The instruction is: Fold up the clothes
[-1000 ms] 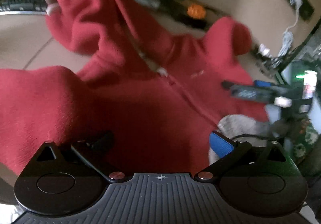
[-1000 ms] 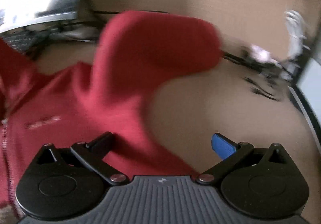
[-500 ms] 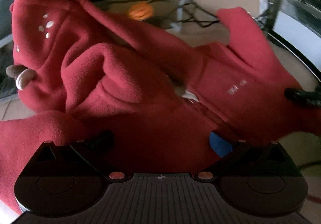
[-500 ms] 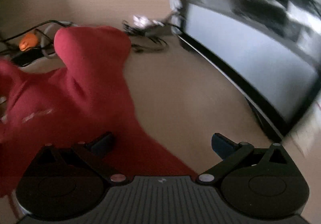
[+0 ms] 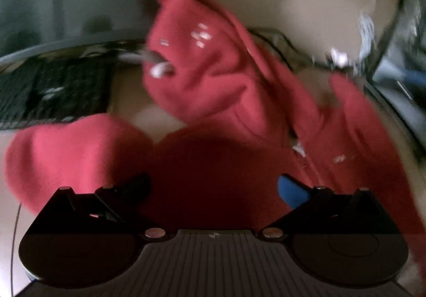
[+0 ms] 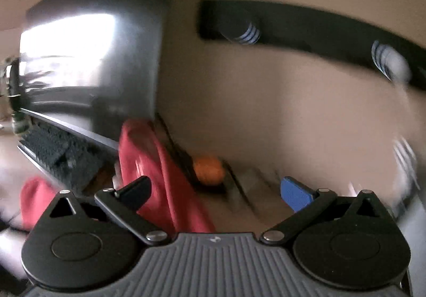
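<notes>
A red fleece hooded jacket (image 5: 218, 116) lies spread on the beige table, hood toward the back, one sleeve (image 5: 69, 147) at the left and one (image 5: 356, 116) at the right. My left gripper (image 5: 213, 187) is open just above the jacket's body, holding nothing. My right gripper (image 6: 215, 190) is open and empty, raised and pointing at the back wall; part of the red jacket (image 6: 149, 163) shows at its lower left. Both views are blurred by motion.
A black keyboard (image 5: 50, 92) lies at the back left under a monitor (image 6: 80, 65). An orange round object (image 6: 209, 169) and cables lie at the back. A dark rail with white hooks (image 6: 319, 28) is on the wall. A second screen (image 5: 399, 84) stands at the right.
The left gripper's view has swung left, bringing the keyboard and left sleeve into view. The right gripper has lifted off the right sleeve and turned left toward the wall and monitor.
</notes>
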Action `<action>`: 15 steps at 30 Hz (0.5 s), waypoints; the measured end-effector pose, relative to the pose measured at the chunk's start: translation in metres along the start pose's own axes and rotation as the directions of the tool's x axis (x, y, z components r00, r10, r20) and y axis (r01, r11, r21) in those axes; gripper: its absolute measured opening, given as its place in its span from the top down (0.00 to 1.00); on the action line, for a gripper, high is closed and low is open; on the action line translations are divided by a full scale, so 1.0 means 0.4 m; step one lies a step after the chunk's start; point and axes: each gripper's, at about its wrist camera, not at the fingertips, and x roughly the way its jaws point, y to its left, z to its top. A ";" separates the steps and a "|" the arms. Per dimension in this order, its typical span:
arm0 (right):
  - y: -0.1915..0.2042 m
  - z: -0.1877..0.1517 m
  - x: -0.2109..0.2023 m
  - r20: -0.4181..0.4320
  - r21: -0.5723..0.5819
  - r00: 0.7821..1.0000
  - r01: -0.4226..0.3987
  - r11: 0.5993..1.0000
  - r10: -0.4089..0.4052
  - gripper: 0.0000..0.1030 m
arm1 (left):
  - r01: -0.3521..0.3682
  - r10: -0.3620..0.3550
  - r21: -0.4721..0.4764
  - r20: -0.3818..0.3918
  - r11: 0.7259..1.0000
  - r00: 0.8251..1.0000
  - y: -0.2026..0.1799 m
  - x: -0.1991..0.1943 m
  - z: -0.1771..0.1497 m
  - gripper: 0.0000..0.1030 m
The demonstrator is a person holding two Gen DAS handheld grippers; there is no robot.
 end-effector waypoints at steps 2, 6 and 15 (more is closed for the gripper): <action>0.038 0.053 0.097 0.001 -0.029 0.999 -0.035 0.999 0.035 0.00 | -0.014 0.015 -0.041 0.031 0.999 0.999 0.003 -0.049 -0.014 0.00; 0.113 0.075 0.265 -0.038 -0.101 0.998 0.052 0.993 -0.056 0.00 | -0.021 0.029 -0.125 0.056 0.992 0.998 0.002 -0.122 -0.057 0.00; 0.137 0.002 0.373 -0.136 -0.220 0.972 0.161 0.962 -0.194 0.00 | -0.087 0.088 -0.253 -0.008 0.964 0.996 0.058 -0.183 -0.154 0.00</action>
